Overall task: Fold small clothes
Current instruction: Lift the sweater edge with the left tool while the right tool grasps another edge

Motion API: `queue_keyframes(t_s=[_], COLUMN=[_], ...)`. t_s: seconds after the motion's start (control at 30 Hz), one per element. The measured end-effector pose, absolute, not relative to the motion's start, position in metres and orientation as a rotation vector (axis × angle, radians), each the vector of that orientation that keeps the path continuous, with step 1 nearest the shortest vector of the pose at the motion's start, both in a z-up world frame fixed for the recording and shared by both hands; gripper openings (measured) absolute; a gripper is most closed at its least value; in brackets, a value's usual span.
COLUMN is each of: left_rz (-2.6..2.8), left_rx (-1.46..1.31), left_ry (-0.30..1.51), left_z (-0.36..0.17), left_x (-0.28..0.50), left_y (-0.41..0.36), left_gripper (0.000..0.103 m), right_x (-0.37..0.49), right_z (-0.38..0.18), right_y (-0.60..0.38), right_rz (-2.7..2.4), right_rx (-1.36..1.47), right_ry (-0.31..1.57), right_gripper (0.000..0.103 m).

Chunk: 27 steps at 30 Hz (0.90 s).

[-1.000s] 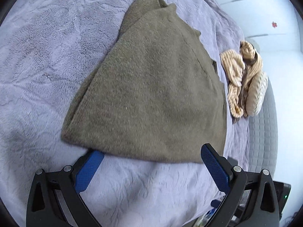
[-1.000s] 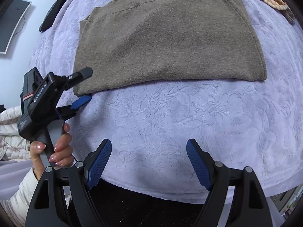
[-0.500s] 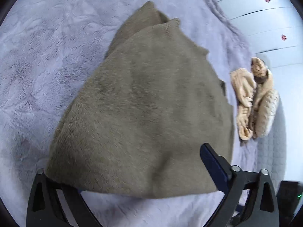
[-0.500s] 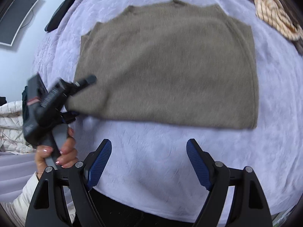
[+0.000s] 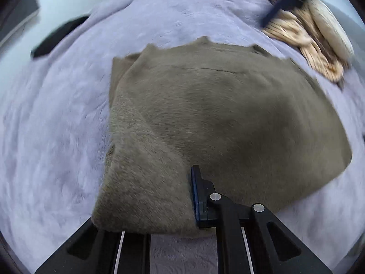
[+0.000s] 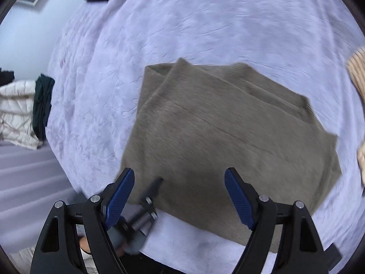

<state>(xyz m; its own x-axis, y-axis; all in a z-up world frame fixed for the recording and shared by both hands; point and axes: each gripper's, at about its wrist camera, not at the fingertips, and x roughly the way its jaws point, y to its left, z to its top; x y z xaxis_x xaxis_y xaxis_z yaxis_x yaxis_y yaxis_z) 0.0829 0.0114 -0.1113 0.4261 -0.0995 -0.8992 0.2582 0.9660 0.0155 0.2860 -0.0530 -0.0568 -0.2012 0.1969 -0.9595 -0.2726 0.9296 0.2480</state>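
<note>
An olive-brown knit sweater lies on a lilac blanket. My left gripper is shut on the sweater's near hem, which drapes over the left finger and hides it. The sweater also shows in the right wrist view, with its sleeves folded in. My right gripper is open and empty, hovering over the sweater's near edge. The left gripper shows blurred at the hem just inside the right gripper's left finger.
A tan ribbed garment lies bunched at the blanket's far right; its edge shows in the right wrist view. A dark flat object lies at the far left edge. White and dark clothes sit beyond the bed's left side.
My left gripper slid under the sweater's hem corner and shut on it. My right gripper moved forward over the sweater and stayed open. Both views are now motion-blurred.
</note>
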Motion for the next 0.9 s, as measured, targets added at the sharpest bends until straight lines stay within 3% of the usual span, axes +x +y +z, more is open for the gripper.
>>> queue_keyframes(t_s=[0.43,0.6,0.63,0.67,0.7,0.73,0.77,0.9], left_rz=[-0.293,-0.293,-0.294,-0.295,-0.296,-0.299,-0.304,-0.346], left_rx=[0.311,0.309,0.308,0.304,0.297,0.292,0.286,0.252], left_ry=[1.030,1.035,1.036,1.039,1.044,1.045,1.045,1.023], left_z=[-0.113,-0.114,-0.114,-0.114,-0.113,-0.112,-0.110,-0.089], left_x=[0.072,0.072,0.072,0.072,0.073,0.074,0.075,0.081], left_y=[0.002,0.002,0.001,0.001,0.002,0.003,0.003,-0.003], left_gripper=[0.015,0.015,0.015,0.015,0.015,0.015,0.015,0.015], right_x=[0.300,0.278,0.276,0.275,0.275,0.280,0.284,0.290], right_z=[-0.182,-0.202,-0.202,-0.200,-0.195,-0.186,-0.179,-0.142], right_y=[0.081,0.100,0.101,0.099,0.096,0.087,0.077,0.029], right_rz=[0.386,0.365,0.369,0.369,0.355,0.359,0.369,0.406], right_rx=[-0.381,-0.603,-0.620,-0.646,-0.677,-0.623,-0.530,-0.264], right_ry=[2.051,2.054,2.043,2.021,1.987,1.966,1.974,1.917], right_gripper=[0.084,0.086,0.082,0.059,0.030,0.020,0.014,0.012])
